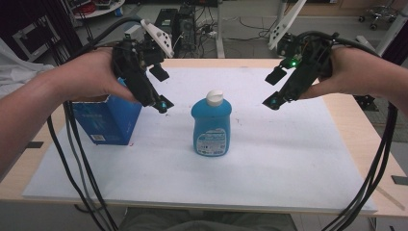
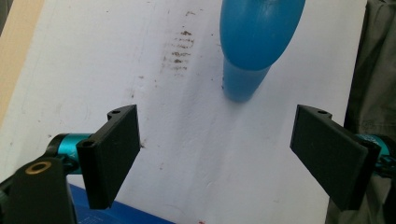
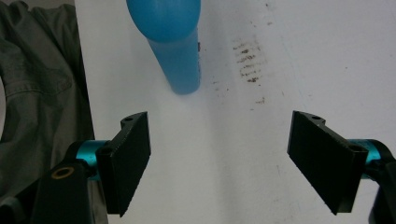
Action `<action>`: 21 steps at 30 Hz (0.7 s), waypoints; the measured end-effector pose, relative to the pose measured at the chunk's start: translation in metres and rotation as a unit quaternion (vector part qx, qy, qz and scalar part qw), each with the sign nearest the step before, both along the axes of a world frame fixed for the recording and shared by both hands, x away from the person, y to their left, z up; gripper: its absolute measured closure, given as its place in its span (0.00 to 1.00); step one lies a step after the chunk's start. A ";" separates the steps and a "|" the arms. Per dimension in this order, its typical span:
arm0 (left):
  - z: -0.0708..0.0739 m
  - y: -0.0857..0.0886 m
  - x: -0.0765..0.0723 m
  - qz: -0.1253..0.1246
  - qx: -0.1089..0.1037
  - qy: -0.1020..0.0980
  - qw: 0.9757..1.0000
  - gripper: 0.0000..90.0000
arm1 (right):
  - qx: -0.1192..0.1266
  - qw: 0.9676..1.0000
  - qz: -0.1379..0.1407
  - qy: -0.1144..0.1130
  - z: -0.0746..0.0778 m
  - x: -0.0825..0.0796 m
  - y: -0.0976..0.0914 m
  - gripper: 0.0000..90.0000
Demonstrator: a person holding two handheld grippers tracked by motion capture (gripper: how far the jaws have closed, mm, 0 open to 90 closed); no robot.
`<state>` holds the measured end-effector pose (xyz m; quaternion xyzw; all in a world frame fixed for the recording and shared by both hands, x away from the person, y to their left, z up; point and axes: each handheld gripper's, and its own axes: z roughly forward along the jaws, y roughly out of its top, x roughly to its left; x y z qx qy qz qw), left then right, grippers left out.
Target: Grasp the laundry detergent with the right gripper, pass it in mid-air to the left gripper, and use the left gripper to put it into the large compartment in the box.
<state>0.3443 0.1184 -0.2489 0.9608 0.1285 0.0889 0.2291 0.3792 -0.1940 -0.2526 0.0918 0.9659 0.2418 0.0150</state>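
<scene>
White mat (image 1: 269, 178) covers most of the table (image 1: 356, 120); its near part is bare. The person's lap shows at the near edge.

Mid-table, centre: blue bottle (image 1: 211, 126), upright, white flip cap (image 1: 214, 97) on top, printed label low on its front. Standing free, nothing touching it. In the left gripper view the bottle (image 2: 254, 42) sits ahead of the jaws, slightly right of centre; in the right gripper view the bottle (image 3: 173, 42) is ahead and left of centre. Faint brown smudges (image 3: 246, 63) on the mat beside it.

Left of the bottle, well apart: blue carton (image 1: 108, 120), top open, standing on the mat.

Left gripper (image 1: 161, 103) hangs above the mat between carton and bottle, jaws spread wide, nothing between them. Right gripper (image 1: 270, 101) hangs to the bottle's right, jaws also wide apart and empty. Both are raised and clear of the bottle.

Handling, judged: plastic bottle, seems full of liquid, so moderately heavy and bottom-weighted; walls smooth, likely slippery and a bit squeezable. Tall and narrow-footed, so a sideways knock could tip it. Best hold looks like the flat front and back faces at mid-body above the label, or the narrowing shoulder under the cap. The cap itself is a poor grip; it may pop open.

Far: desks, cables, chair legs.
</scene>
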 end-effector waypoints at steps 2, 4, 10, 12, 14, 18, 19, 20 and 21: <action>0.001 0.000 0.000 -0.001 0.002 0.001 1.000 0.18 | 0.003 1.000 0.004 0.004 -0.002 0.000 0.003 0.23; 0.001 0.001 0.000 -0.002 0.003 0.001 1.000 0.18 | 0.006 1.000 0.011 0.004 -0.004 -0.001 0.007 0.23; 0.001 0.001 0.000 -0.002 0.001 0.001 1.000 0.18 | 0.013 1.000 0.022 0.005 -0.008 -0.002 0.017 0.23; 0.000 0.001 0.000 -0.004 0.002 0.001 1.000 0.18 | 0.015 1.000 0.025 0.006 -0.010 -0.003 0.020 0.23; 0.000 0.001 0.000 -0.005 0.002 0.002 1.000 0.18 | 0.015 1.000 0.027 0.007 -0.012 -0.003 0.023 0.23; 0.000 0.001 0.001 -0.005 0.001 0.003 1.000 0.18 | 0.020 0.999 0.028 0.009 -0.015 -0.004 0.026 0.23; 0.000 0.001 0.001 -0.007 0.001 0.002 1.000 0.18 | 0.020 0.999 0.028 0.010 -0.016 -0.004 0.026 0.23; 0.000 0.001 0.002 -0.007 0.002 0.002 1.000 0.18 | 0.020 0.999 0.028 0.011 -0.017 -0.004 0.027 0.23; 0.000 0.001 0.002 -0.006 -0.001 0.003 1.000 0.18 | 0.022 0.999 0.028 0.012 -0.017 -0.004 0.027 0.23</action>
